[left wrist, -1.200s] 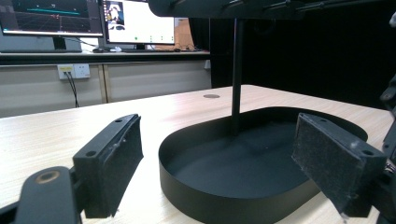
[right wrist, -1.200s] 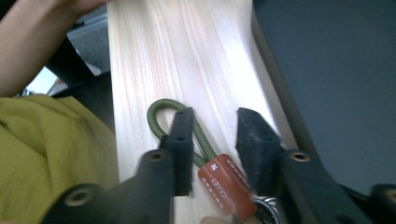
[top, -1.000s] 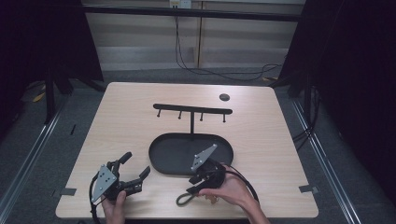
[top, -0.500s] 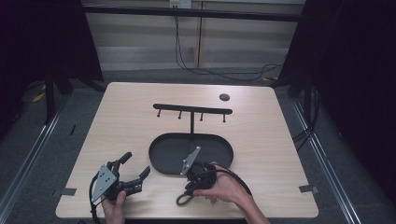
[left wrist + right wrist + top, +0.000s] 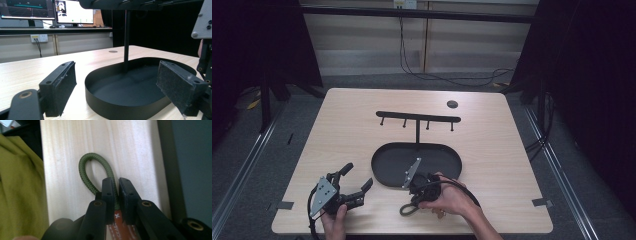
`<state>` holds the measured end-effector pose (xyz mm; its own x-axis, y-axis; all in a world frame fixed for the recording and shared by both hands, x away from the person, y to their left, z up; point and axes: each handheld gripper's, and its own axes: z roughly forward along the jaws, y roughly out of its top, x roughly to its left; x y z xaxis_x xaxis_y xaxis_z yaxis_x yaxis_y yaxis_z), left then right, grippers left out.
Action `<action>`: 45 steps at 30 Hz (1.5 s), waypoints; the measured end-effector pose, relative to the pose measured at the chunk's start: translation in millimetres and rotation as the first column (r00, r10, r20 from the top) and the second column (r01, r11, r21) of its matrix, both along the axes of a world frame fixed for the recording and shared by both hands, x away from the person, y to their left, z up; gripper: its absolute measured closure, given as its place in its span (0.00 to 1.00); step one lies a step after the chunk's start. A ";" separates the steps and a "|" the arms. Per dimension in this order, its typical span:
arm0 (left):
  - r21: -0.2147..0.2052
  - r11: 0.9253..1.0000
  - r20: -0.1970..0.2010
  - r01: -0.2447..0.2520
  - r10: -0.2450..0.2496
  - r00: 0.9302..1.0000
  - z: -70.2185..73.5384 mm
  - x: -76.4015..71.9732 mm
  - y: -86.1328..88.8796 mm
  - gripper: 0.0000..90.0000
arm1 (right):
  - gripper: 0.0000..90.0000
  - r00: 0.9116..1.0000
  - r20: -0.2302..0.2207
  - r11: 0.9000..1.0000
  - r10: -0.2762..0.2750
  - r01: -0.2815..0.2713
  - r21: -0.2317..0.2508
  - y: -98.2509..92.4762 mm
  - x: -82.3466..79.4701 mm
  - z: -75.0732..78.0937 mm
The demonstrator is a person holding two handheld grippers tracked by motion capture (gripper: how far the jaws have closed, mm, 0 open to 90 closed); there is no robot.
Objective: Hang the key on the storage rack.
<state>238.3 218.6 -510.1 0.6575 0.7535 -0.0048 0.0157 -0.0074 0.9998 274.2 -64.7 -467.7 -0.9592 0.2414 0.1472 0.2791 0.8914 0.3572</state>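
Pinching the green cord loop (image 5: 93,173) on the counter (image 5: 362,130), right gripper (image 5: 115,185) fingers had just closed; lifting toward the hook rack (image 5: 418,118) likely next.

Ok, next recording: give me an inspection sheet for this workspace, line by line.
Surface: light wooden table, bare apart from the items below.
Job's things: green cord loop with a brown leather tag, lying at the table's near edge; black oval tray with a hook rack rising from it.
Clutter: small dark disc near the far edge.
Grippers: right gripper has just been closing and is shut on the cord loop; left gripper open, holding nothing, aimed at the tray.
Cables: black cable trails from the right gripper; cables on the floor beyond the table.
Surroundings: monitors on a bench; dark curtains at the sides.
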 end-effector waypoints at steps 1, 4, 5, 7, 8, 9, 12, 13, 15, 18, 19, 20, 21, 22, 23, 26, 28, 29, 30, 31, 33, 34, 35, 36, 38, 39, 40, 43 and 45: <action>0.000 1.000 0.000 0.000 0.000 1.000 0.0 0.0 0.0 0.17 | 0.92 1.000 0.006 1.000 -0.001 0.001 -0.009 0.4 1.2 0.4; -0.001 1.000 -0.001 -0.001 0.001 1.000 0.0 0.0 0.0 0.17 | 0.92 1.000 -0.001 1.000 -0.002 0.002 -0.012 1.2 2.1 0.3; 0.000 1.000 0.000 0.000 0.000 1.000 0.0 0.0 0.0 0.17 | 0.92 1.000 -0.003 1.000 -0.002 0.002 -0.014 1.2 2.1 0.0; 0.000 1.000 0.000 0.000 0.000 1.000 0.0 0.0 0.0 0.17 | 0.92 1.000 0.017 1.000 0.020 -0.019 -0.019 1.9 -0.7 0.1; 0.000 1.000 0.000 0.000 0.000 1.000 0.0 0.0 0.0 0.17 | 0.92 1.000 0.017 1.000 0.020 -0.019 -0.019 1.9 -0.7 0.1; 0.000 1.000 0.000 0.000 0.000 1.000 0.0 0.0 0.0 0.17 | 0.91 0.999 0.023 0.999 0.024 -0.023 -0.022 2.7 -1.9 -0.3; 0.000 1.000 0.000 0.000 0.000 1.000 0.0 0.0 0.0 0.17 | 0.90 0.999 0.017 0.999 0.032 -0.031 -0.036 3.4 -2.0 -2.0; 0.000 1.000 -0.002 -0.001 0.001 1.000 0.0 -0.1 0.0 0.17 | 0.89 0.999 0.019 0.999 0.037 -0.037 -0.034 3.7 -1.9 -2.0; 0.000 1.000 -0.001 -0.001 0.001 1.000 0.0 0.0 0.0 0.18 | 0.90 0.999 0.020 0.999 0.039 -0.039 -0.033 3.8 -2.8 -2.1; 0.000 1.000 -0.001 0.000 0.000 1.000 0.0 0.0 0.0 0.17 | 0.93 0.998 0.034 0.998 0.049 -0.048 -0.047 4.8 -4.0 -1.9; 0.000 1.000 -0.002 -0.001 0.001 1.000 0.0 0.0 0.0 0.17 | 0.94 0.998 0.039 0.997 0.055 -0.053 -0.050 5.6 -4.0 -1.8; 0.000 1.000 -0.002 -0.001 0.001 1.000 0.0 0.0 0.0 0.17 | 0.94 0.998 0.039 0.997 0.055 -0.052 -0.056 6.2 -4.1 -1.4; 0.000 1.000 -0.001 -0.001 0.001 1.000 0.0 0.0 0.0 0.17 | 0.94 0.999 0.025 0.998 0.041 -0.040 -0.054 6.3 -2.9 -1.4; 0.000 1.000 -0.001 -0.001 0.001 1.000 0.0 0.0 0.0 0.17 | 0.94 1.000 0.008 0.998 0.028 -0.027 -0.052 6.0 -0.9 -1.5; 0.000 1.000 0.000 0.000 0.000 1.000 0.0 0.0 0.0 0.17 | 0.95 1.000 -0.004 0.998 0.024 -0.024 -0.050 5.5 1.0 -1.6; 0.000 1.000 0.000 0.000 0.000 1.000 0.0 0.0 0.0 0.17 | 0.95 1.000 -0.015 0.999 0.012 -0.013 -0.045 5.4 3.3 -2.0; 0.000 1.000 0.000 0.000 0.000 1.000 0.0 0.0 0.0 0.17 | 0.95 0.999 -0.031 0.999 0.013 -0.015 -0.039 5.2 5.4 1.0; 0.000 1.000 0.000 0.000 0.000 1.000 0.0 0.0 0.0 0.17 | 0.95 0.999 -0.030 0.999 0.014 -0.015 -0.035 4.6 6.3 2.9; 0.000 1.000 0.000 0.000 0.000 1.000 0.0 0.0 0.0 0.17 | 0.95 0.999 -0.035 0.999 0.002 -0.003 -0.033 4.2 7.0 5.2; 0.000 1.000 -0.001 -0.001 0.001 1.000 0.0 -0.1 0.0 0.17 | 0.95 1.000 -0.023 0.999 0.006 -0.007 -0.034 3.5 8.2 7.2; -0.001 1.000 -0.001 0.000 0.000 1.000 0.0 0.0 -0.1 0.17 | 0.95 1.000 -0.019 0.999 -0.012 0.011 -0.034 2.3 9.5 12.3; 0.000 1.000 0.000 0.000 0.000 1.000 0.0 0.0 0.0 0.17 | 0.95 1.000 -0.020 0.999 -0.016 0.015 -0.033 1.5 10.2 14.2; 0.000 1.000 -0.001 -0.001 0.001 1.000 0.0 0.0 0.0 0.17 | 0.95 1.000 -0.020 0.999 -0.021 0.020 -0.034 0.9 10.7 15.6; 0.000 1.000 -0.001 -0.001 0.001 1.000 0.0 0.0 0.0 0.17 | 0.95 1.000 -0.020 0.999 -0.021 0.020 -0.034 0.9 10.7 15.6; -0.005 1.000 -0.002 -0.002 0.002 1.000 -0.1 0.0 -0.3 0.17 | 0.95 0.999 -0.025 0.999 -0.027 0.026 -0.033 -0.4 11.2 17.2; 0.000 1.000 -0.001 -0.001 0.001 1.000 0.0 0.0 0.0 0.17 | 0.95 0.999 -0.039 0.999 -0.029 0.028 -0.034 -1.0 10.7 17.9; 0.000 1.000 -0.001 -0.001 0.001 1.000 0.0 0.0 0.0 0.17 | 0.95 0.999 -0.044 0.999 -0.025 0.023 -0.036 -1.2 11.1 18.4; 0.000 1.000 0.000 0.000 0.000 1.000 0.0 0.0 0.0 0.17 | 0.95 0.998 -0.050 0.998 -0.022 0.019 -0.056 -1.2 12.2 20.5; -0.002 1.000 -0.002 0.000 0.000 1.000 0.0 -0.1 -0.2 0.17 | 0.95 0.998 -0.053 0.997 -0.019 0.015 -0.072 -0.6 12.7 23.3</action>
<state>238.2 218.4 -510.1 0.6572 0.7537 -0.0075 0.0175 -0.0053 0.9998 287.0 -65.3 -444.4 -0.9462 0.2692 0.1795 0.3112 0.9092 0.2767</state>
